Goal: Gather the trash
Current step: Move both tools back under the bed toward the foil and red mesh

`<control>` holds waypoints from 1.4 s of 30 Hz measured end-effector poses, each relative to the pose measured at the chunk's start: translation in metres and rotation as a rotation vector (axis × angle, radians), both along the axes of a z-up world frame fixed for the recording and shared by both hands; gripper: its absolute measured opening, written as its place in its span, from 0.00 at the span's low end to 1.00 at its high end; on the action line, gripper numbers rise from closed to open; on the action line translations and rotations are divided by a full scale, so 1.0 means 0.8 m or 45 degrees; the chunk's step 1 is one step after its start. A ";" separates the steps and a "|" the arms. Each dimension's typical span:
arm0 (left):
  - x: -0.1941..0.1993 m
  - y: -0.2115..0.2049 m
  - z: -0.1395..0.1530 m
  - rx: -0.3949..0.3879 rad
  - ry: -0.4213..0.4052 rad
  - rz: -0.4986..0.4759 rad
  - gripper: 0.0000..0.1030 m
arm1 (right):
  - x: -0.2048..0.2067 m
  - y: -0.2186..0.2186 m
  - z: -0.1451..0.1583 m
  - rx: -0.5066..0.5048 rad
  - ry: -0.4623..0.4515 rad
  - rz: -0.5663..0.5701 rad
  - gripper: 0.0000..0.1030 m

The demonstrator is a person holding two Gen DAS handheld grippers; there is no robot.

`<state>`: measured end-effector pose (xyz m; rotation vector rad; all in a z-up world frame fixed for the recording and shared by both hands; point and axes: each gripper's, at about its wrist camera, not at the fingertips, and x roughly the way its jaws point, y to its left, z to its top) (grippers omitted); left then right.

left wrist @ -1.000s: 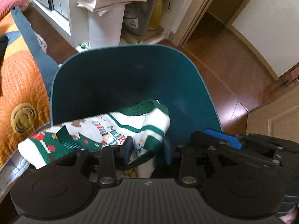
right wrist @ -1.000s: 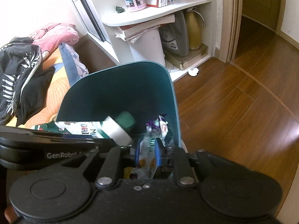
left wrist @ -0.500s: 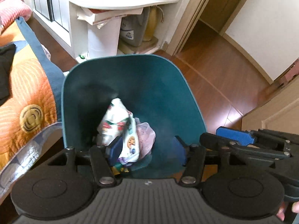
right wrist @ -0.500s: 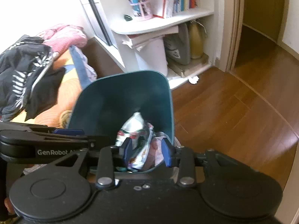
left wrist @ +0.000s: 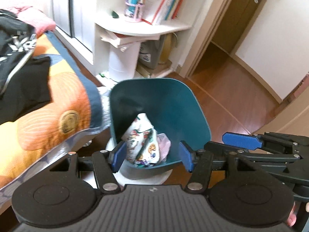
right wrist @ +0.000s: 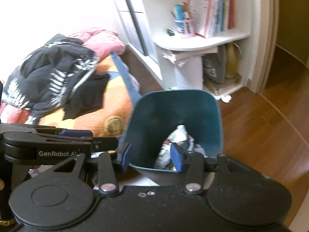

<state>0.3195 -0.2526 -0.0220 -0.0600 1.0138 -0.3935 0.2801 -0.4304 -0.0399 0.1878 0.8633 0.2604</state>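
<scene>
A teal trash bin (left wrist: 170, 100) stands on the wood floor beside the bed; it also shows in the right wrist view (right wrist: 193, 106). Inside lie a white Christmas-print wrapper (left wrist: 143, 135) and other crumpled packaging (right wrist: 177, 135). My left gripper (left wrist: 152, 157) is open and empty, raised above the bin's near rim. My right gripper (right wrist: 151, 159) is open and empty too, also above the near rim. The right gripper's body shows at the right of the left wrist view (left wrist: 266, 147).
A bed with an orange quilt (left wrist: 48, 116) and dark clothes (right wrist: 54, 73) lies to the left. A white corner shelf (left wrist: 139, 29) with books stands behind the bin. A scrap of white paper (right wrist: 225, 97) lies on the floor. An open doorway (left wrist: 227, 44) lies at the right.
Both grippers let go of their wrappers, which dropped into the bin. Both jaws opened wide and both grippers rose and pulled back from the bin.
</scene>
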 end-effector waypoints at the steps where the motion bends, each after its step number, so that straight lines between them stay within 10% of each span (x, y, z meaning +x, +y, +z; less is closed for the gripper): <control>1: -0.006 0.010 0.005 0.000 -0.011 0.012 0.57 | -0.003 0.008 0.004 0.008 -0.006 0.016 0.44; 22: -0.134 0.266 0.019 0.025 -0.120 0.457 0.76 | -0.039 0.240 -0.006 0.041 -0.010 0.496 0.50; 42: -0.146 0.462 -0.178 0.158 0.227 0.733 0.82 | 0.018 0.386 -0.213 0.021 0.507 0.550 0.51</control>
